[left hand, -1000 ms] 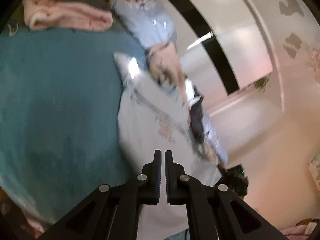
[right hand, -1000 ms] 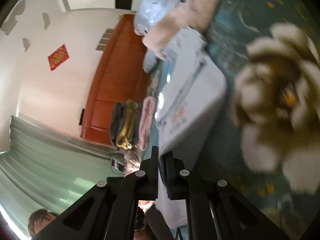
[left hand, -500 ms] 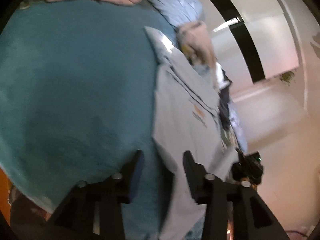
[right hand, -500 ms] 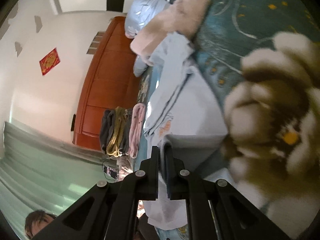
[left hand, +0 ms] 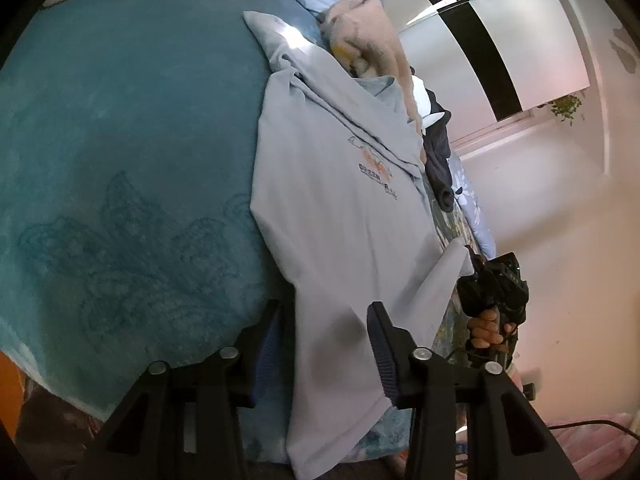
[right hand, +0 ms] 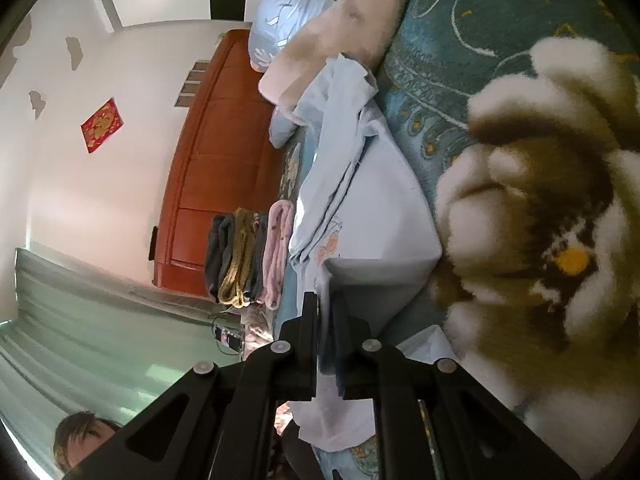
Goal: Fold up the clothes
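Pinching grey shirt (right hand: 372, 216), right tool (right hand: 329, 312)

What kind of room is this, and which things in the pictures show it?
Most likely a bedroom. The light grey T-shirt lies spread on a bed with a teal bedspread, a reddish wooden headboard stands by the wall, and a pale blue pillow lies nearby.

A: Surface?
B: Bed (left hand: 120, 140), teal blanket with embossed butterfly pattern.
A: On it?
B: Pale grey T-shirt (left hand: 340, 208) spread flat, hem hanging over the edge. Pink fluffy pillow (left hand: 372, 32) at its collar. Stack of folded clothes (right hand: 248, 256) near the headboard.
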### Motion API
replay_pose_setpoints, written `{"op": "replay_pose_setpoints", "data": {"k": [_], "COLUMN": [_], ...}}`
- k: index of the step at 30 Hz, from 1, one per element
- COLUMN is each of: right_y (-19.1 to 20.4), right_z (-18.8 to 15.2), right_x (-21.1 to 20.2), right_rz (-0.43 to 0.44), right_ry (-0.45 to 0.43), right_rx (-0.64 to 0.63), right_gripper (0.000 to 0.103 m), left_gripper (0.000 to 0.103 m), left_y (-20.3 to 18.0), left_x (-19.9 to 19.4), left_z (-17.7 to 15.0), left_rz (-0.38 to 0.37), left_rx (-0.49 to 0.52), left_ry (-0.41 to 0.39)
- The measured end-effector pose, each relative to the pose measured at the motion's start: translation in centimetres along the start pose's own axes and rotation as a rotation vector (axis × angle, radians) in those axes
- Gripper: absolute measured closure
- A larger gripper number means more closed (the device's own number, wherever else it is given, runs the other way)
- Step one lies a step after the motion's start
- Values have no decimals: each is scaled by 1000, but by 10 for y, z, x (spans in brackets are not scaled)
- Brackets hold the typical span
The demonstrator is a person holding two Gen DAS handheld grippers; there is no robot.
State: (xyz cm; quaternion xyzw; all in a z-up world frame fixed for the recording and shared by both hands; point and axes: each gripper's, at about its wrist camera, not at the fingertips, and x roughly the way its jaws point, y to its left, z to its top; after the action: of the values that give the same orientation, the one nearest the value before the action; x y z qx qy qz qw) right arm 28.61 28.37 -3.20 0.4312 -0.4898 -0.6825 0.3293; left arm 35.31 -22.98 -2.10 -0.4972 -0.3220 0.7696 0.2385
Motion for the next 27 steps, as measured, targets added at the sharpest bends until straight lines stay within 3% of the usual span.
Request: {"op": "replay_pose_setpoints", "data": {"k": [3, 7, 14, 19, 21, 24, 27], "right_y": [4, 14, 36, 44, 37, 23, 9], "right_z": [0, 3, 23, 54, 64, 73, 75], "right_x": [3, 6, 21, 27, 31, 32, 28], "right_rz": [-1, -4, 52, 71, 42, -19, -88], "right_ry": [13, 7, -16, -119, -151, -189, -220], "right_rx": [-21, -70, -106, -102, -64, -11, 31], "right_gripper": [95, 97, 100, 100, 100, 97, 97], "left_gripper": [87, 96, 98, 98, 98, 97, 97], "left_y": [-1, -4, -9, 12, 30, 63, 75], "left_x": [-1, -14, -37, -50, -46, -40, -35], "left_z": [1, 12, 53, 100, 115, 115, 109], "left_rz": [41, -20, -70, -93, -66, -94, -55], "left_rx": [-3, -7, 6, -67, -130, -222, -231], "left_ry": [-38, -132, -260, -357, -383, -387, -354]}}
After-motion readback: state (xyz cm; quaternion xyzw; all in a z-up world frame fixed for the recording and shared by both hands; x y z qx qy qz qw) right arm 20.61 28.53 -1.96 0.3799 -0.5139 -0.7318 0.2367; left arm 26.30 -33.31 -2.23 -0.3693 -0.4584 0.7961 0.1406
